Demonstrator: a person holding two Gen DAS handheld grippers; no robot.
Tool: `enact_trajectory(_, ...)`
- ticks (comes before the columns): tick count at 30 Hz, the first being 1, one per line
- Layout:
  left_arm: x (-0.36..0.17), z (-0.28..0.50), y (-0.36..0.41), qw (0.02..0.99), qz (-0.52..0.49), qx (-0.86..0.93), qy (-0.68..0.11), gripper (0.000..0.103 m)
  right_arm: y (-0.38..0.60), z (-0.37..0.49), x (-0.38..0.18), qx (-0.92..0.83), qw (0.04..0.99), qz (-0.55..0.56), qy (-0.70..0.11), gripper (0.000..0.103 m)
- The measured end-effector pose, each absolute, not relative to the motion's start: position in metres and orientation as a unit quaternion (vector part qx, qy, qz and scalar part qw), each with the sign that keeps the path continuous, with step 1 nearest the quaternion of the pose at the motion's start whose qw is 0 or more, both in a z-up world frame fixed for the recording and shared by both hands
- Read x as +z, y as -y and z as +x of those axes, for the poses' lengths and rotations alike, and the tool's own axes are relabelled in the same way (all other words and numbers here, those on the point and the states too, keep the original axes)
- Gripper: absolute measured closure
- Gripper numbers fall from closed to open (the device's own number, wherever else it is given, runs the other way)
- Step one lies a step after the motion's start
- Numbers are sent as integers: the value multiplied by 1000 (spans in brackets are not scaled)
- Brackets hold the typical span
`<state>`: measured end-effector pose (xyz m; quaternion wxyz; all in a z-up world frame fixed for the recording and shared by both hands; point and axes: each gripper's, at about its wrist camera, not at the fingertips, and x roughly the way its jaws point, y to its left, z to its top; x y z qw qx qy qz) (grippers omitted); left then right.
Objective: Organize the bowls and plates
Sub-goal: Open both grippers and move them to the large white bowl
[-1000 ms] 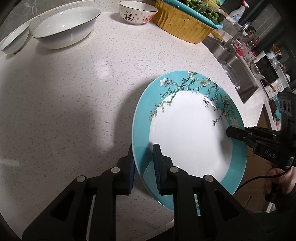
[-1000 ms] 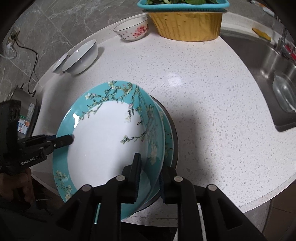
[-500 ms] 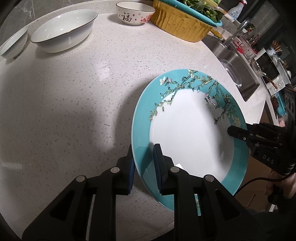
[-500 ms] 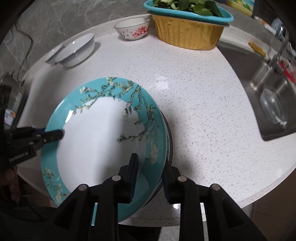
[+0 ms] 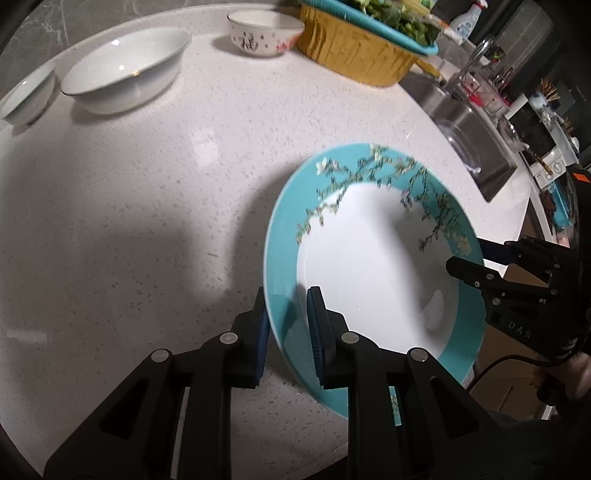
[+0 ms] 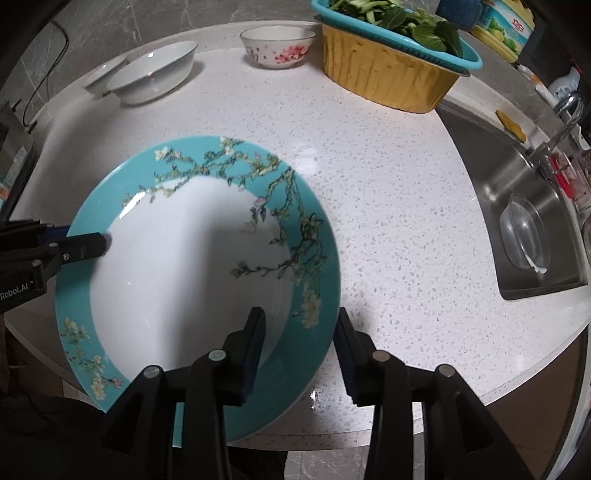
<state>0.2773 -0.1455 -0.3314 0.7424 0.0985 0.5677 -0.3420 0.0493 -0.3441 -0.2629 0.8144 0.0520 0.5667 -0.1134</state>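
Note:
A teal-rimmed plate with a white well and blossom branches lies near the front edge of the white speckled counter. My left gripper has the plate's left rim between its blue pads, and its jaws are starting to open. From the right wrist view, that left gripper reaches in at the far left of the plate. My right gripper straddles the near right rim. Its jaws are opening and its pads stand clear of the rim. Across the plate, the right gripper shows at the right.
At the back left stand a large white bowl and a small white bowl. A floral bowl and a yellow basin holding a teal colander of greens stand behind. A steel sink lies to the right.
The right gripper's jaws have spread apart off the rim. The plate has tipped down flat, hiding the plates that showed under its right edge. The left gripper has stayed in place.

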Motion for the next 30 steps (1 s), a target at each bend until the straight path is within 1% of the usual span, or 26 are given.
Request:
enact_trajectory(2, -322, 279, 138, 750, 85, -341, -561, 60, 348, 50, -254, -120, 820, 58, -556, 61)
enact_trajectory(3, -318, 281, 134, 753, 75, -340, -558, 42, 351, 51, -249, -122, 823, 60, -552, 60)
enact_trajectory(4, -310, 285, 126, 760, 59, -336, -553, 35, 354, 53, -244, -121, 826, 62, -547, 58)
enact_trajectory(5, -306, 289, 121, 764, 49, -332, -552, 35, 357, 56, -236, -119, 830, 62, -541, 52)
enact_trajectory(6, -301, 295, 114, 766, 36, -326, -552, 34, 360, 61, -227, -112, 837, 67, -532, 44)
enact_trajectory(7, -296, 303, 107, 768, 19, -319, -554, 29, 364, 68, -216, -97, 845, 76, -521, 39)
enact_trajectory(9, -287, 322, 91, 778, -14, -302, -551, 23, 369, 83, -201, -63, 856, 91, -504, 18)
enact_trajectory(11, -277, 341, 77, 793, -28, -277, -541, 20, 371, 110, -186, -3, 864, 111, -491, 14)
enact_trajectory(12, -273, 351, 71, 801, -36, -266, -536, 19, 371, 123, -181, 23, 866, 120, -486, 14)
enact_trajectory(13, -268, 365, 61, 810, -51, -247, -529, 15, 372, 136, -176, 49, 866, 130, -480, 14)
enact_trajectory(15, -259, 385, 47, 821, -74, -226, -519, 10, 372, 176, -164, 99, 865, 152, -468, 14)
enact_trajectory(18, -244, 414, 35, 842, -82, -205, -493, 9, 367, 228, -158, 138, 860, 152, -467, 14)
enact_trajectory(22, -240, 447, 27, 846, -104, -179, -492, 9, 352, 287, -166, 151, 842, 143, -498, 14)
enact_trajectory(25, -250, 470, 32, 842, -104, -170, -502, 9, 342, 318, -178, 174, 820, 158, -522, 14)
enact_trajectory(27, -267, 484, 37, 834, -90, -147, -524, 9, 332, 341, -192, 189, 805, 166, -537, 14)
enact_trajectory(29, -281, 496, 37, 826, -100, -139, -538, 9, 323, 355, -203, 187, 802, 152, -546, 18)
enact_trajectory(30, -287, 503, 37, 825, -101, -130, -540, 9, 316, 363, -210, 184, 802, 139, -551, 23)
